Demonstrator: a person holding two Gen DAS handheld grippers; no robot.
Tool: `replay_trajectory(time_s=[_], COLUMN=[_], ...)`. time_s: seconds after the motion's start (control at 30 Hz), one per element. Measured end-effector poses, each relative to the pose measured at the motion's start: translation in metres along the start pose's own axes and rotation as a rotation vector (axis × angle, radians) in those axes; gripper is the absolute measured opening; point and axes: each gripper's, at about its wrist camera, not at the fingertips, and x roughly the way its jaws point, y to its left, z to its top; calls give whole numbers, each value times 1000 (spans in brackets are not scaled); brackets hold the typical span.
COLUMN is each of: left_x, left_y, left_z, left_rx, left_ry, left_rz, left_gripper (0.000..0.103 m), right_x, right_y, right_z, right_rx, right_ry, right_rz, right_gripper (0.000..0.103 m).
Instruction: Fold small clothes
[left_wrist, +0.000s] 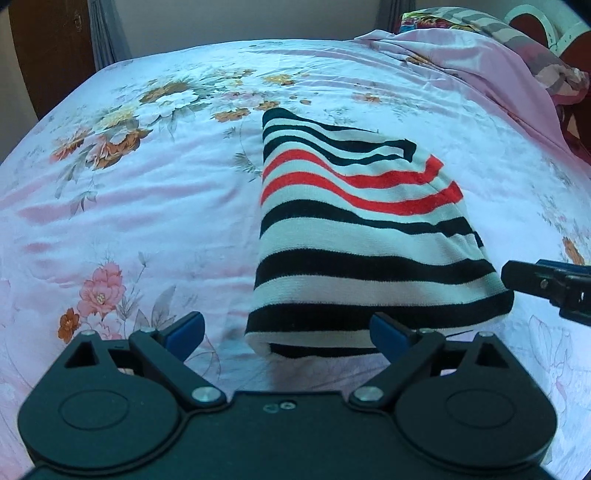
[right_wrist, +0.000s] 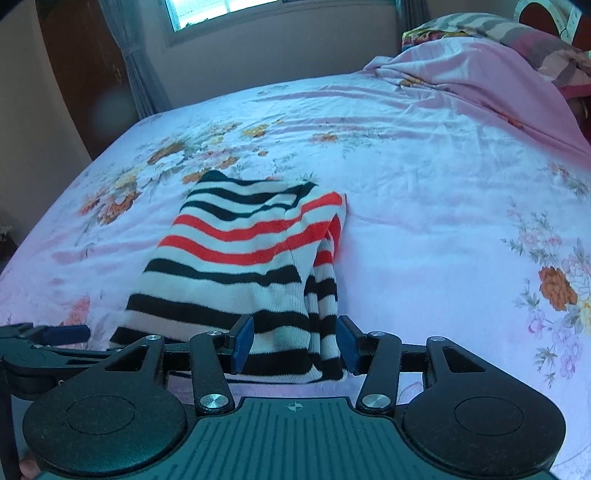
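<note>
From the left wrist, the striped garment (left_wrist: 362, 236) is a knit piece banded in black and white with two red stripes across its middle, folded into a long stack lying on the floral bedsheet (left_wrist: 147, 206). The left gripper (left_wrist: 288, 332) has its jaws spread wide with nothing pinched; the garment's near folded edge sits just ahead of them, reaching across towards the right-hand blue pad (left_wrist: 388, 334) (whether it touches that pad I cannot tell), while the left-hand pad stands clear over bare sheet. The right gripper (left_wrist: 517, 277) pokes in just beside the garment's near right corner. From the right wrist, the same garment (right_wrist: 236, 258) shows layered edges along its right side, and its near right portion lies between the jaws of the right gripper (right_wrist: 295, 343), which stand partway apart; the cloth passes between the blue pads, yet whether they press on it cannot be told. The left gripper (right_wrist: 66, 334) sits at the garment's near left corner. No brand, label or writing can be read in either view.
</note>
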Motion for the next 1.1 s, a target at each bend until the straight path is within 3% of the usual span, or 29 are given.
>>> replay_trajectory(time_s=[0.27,0.33,0.37,0.4,1.1], left_x=[5,6,6,7,26], left_y=[4,3,3,2,2], left_z=[2,3,4,5,17], left_rx=[-13,-8,-6,-5,1], left_ry=[6,4,5,4,26], left_rz=[3,-1,2,0,-27], left_gripper=[96,96,96,96,97], right_x=[10,11,12,12,39], right_y=[1,0,-2,-2,-15], right_z=[-3,-3,-1,-1,7], right_rx=[-3,0,2,2,19], right_ry=[32,29,26,16,52], right_rz=[7,6,5,3,2], right_gripper=[50,60,76,83,83])
